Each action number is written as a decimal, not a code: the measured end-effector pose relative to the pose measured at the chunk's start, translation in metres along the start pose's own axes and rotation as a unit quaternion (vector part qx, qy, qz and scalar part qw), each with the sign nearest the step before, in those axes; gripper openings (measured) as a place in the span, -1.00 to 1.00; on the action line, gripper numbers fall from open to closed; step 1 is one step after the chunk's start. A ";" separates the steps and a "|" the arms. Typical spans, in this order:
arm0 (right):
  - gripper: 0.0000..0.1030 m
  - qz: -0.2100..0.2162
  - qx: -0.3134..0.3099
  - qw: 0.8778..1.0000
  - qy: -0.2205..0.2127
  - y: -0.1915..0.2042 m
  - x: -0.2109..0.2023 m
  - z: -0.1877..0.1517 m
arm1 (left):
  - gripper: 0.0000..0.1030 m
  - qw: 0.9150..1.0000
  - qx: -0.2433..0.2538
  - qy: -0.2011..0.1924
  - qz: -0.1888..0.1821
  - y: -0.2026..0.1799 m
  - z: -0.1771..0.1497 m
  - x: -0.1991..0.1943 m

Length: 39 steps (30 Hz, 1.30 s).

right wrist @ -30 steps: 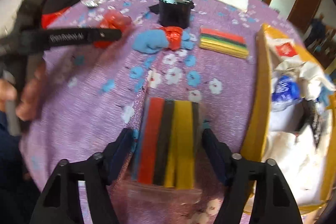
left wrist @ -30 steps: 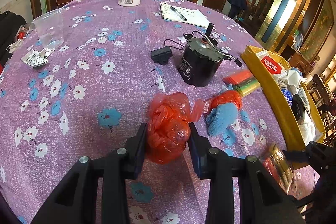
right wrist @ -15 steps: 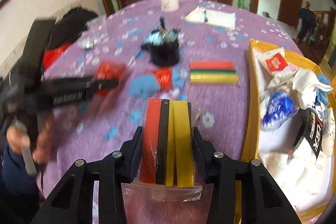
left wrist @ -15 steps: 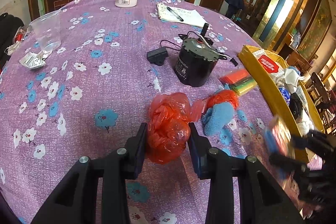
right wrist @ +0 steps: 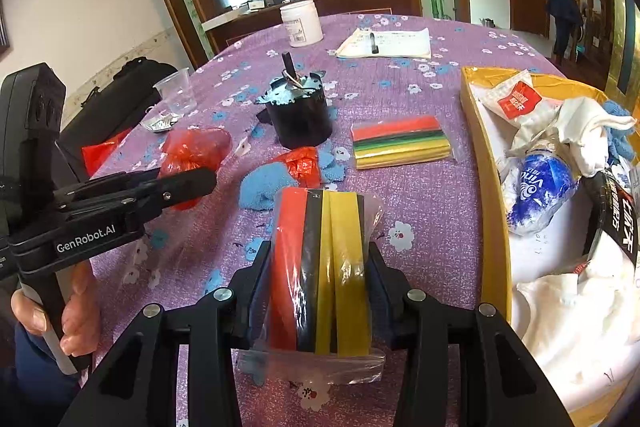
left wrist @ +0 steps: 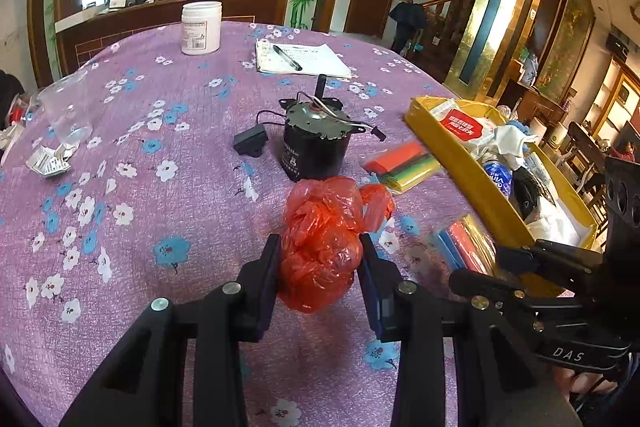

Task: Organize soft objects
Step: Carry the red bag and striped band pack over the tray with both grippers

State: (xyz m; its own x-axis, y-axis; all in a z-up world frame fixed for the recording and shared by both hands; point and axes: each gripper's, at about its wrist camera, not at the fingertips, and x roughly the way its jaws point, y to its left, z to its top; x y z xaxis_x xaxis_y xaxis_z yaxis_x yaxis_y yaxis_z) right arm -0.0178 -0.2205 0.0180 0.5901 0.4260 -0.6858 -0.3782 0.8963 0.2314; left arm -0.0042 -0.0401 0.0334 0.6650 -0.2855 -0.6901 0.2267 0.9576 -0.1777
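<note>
My left gripper is shut on a crumpled red plastic bag, held just above the purple flowered tablecloth. From the right wrist view the same gripper and its bag show at left, with a hand on the handle. My right gripper is shut on a clear pack of red, black and yellow strips, held upright over the table. A blue knitted piece with a red bag and a second strip pack lie beyond it.
A yellow box holding cloths, a blue bottle and packets stands at the right. A black motor with wires, a white jar, a notebook with a pen and a clear cup sit farther back.
The right jaws closed on the strip pack and lifted it off the cloth while the wrist rolled. The left gripper rose a little with the red bag, which now hides the blue knit.
</note>
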 end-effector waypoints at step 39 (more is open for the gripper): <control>-0.08 -0.007 0.149 0.980 -0.128 -0.120 -0.122 -0.012 | -0.31 0.992 0.078 0.046 -0.084 -0.141 0.002 0.009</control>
State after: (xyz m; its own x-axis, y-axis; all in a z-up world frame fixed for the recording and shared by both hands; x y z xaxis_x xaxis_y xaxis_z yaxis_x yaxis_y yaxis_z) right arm -0.0533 -0.3816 0.0653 0.7678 0.3970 -0.5028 -0.1670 0.8818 0.4411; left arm -0.0287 -0.1774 0.0534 0.5422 -0.4286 -0.7227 0.4407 0.8774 -0.1896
